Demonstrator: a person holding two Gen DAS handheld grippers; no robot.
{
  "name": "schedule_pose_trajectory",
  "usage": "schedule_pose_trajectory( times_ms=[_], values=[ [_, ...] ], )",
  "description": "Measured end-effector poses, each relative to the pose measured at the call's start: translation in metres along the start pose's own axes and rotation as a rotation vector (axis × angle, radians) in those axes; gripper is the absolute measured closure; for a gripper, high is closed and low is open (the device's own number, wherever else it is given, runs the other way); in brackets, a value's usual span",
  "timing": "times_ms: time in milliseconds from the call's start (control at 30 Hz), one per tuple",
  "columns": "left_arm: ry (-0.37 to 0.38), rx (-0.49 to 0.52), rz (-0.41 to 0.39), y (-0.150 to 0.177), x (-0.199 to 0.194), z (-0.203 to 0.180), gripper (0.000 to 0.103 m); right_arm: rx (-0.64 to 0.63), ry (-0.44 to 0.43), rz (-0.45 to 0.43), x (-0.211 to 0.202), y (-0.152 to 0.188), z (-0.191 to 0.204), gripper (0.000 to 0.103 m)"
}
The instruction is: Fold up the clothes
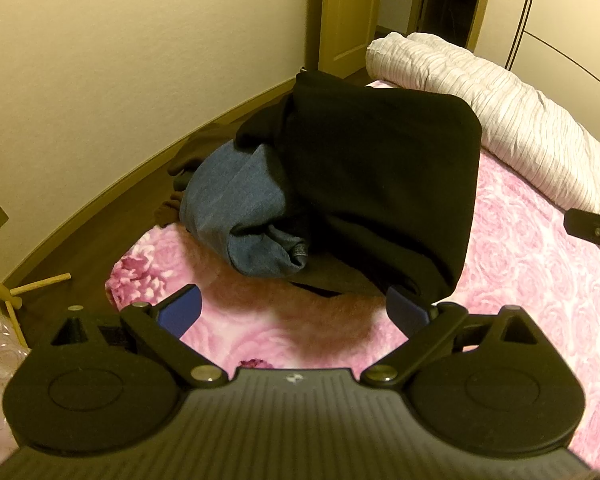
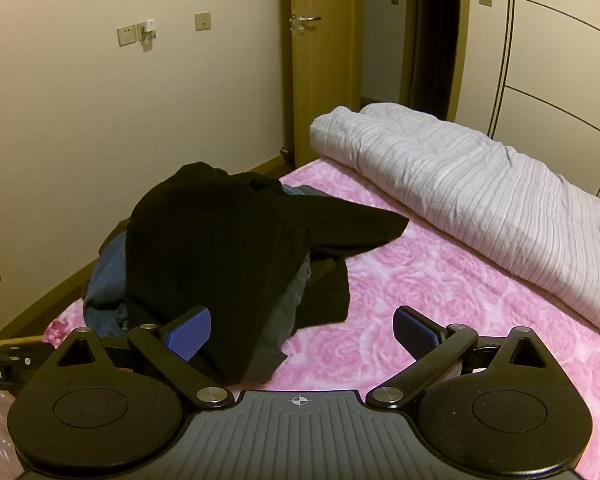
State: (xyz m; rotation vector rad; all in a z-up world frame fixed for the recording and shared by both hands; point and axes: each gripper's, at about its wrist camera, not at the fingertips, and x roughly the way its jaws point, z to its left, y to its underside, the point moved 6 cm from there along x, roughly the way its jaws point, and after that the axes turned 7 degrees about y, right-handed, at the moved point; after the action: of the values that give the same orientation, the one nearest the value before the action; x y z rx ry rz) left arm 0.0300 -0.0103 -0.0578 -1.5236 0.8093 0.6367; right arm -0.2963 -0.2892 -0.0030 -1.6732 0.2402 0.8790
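Left gripper (image 1: 294,312) jaws wide, empty — right gripper (image 2: 302,330) likewise. Black garment (image 1: 380,184) heaped over jeans (image 1: 244,216) on bed (image 1: 540,280); at 12 o'clock from left gripper, 11 from right. Hem touching left's right finger — left nearer.

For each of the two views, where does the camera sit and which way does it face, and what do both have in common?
Left wrist view: sits on the left tongs, open, facing the black garment piled over the blue jeans; the right tongs' tip shows at the edge.
Right wrist view: sits on the right tongs, open, facing the same pile and the door behind it.
Shared: the pile, the pink floral bedspread and the rolled white quilt.
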Motion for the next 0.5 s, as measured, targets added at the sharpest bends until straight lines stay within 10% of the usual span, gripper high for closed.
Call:
schedule_pose_trajectory(
  times_ms=[500],
  values=[
    [-0.027, 0.026, -0.013, -0.01, 0.001, -0.005, 0.006, -0.066, -0.003, -0.076, -0.001, -0.003, -0.004, 0.003]
  ],
)
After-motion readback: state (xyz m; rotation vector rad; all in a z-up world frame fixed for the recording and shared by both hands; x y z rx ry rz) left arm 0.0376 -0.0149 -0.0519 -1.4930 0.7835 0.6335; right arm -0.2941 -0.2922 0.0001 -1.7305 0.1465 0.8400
